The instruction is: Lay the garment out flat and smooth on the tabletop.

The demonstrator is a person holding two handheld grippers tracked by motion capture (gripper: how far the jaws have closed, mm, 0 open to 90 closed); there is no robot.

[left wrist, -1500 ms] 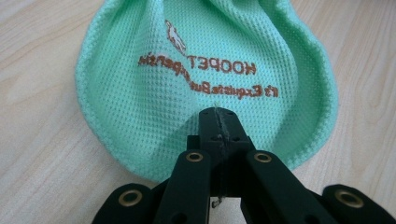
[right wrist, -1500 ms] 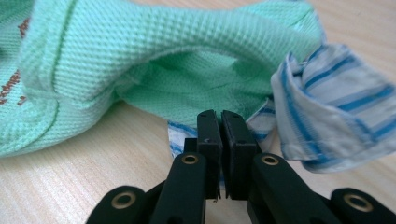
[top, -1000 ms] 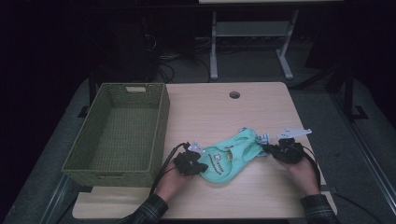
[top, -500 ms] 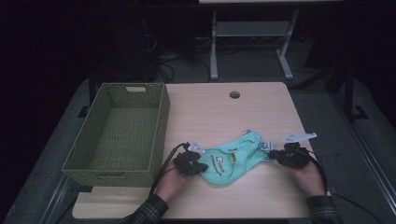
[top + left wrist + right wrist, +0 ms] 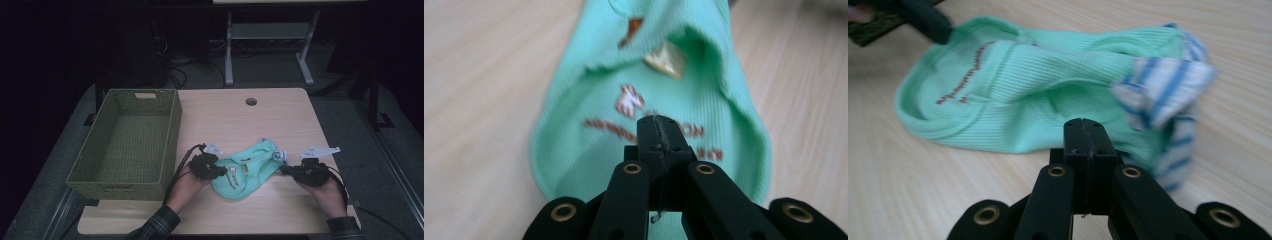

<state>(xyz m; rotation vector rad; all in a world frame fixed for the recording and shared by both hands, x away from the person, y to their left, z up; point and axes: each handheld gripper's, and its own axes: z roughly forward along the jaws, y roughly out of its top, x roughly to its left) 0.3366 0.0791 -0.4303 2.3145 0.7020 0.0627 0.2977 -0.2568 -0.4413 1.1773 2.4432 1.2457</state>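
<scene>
A mint-green ribbed garment point(image 5: 245, 172) with brown lettering and a blue-striped white part point(image 5: 1158, 85) lies crumpled on the wooden table point(image 5: 225, 115). My left gripper point(image 5: 222, 172) sits at its left end. In the left gripper view its jaws are pressed together over the lettering point(image 5: 658, 122), having just closed, and I see no cloth pinched. My right gripper point(image 5: 284, 170) is at the garment's right end. Its jaws have also just closed and stand together point(image 5: 1087, 125) over the near hem, below the striped part. The garment point(image 5: 1048, 100) rests flat on the table.
A deep green woven basket point(image 5: 172, 130) with nothing in it stands along the table's left side, close to the left hand. A round cable hole point(image 5: 251, 101) sits at the back centre. Bare wood lies behind and to the right of the garment. Dark floor and a desk frame lie beyond.
The right hand has drawn back toward the table's near edge, away from the striped end. The left hand has barely shifted. The garment lies in about the same place.
</scene>
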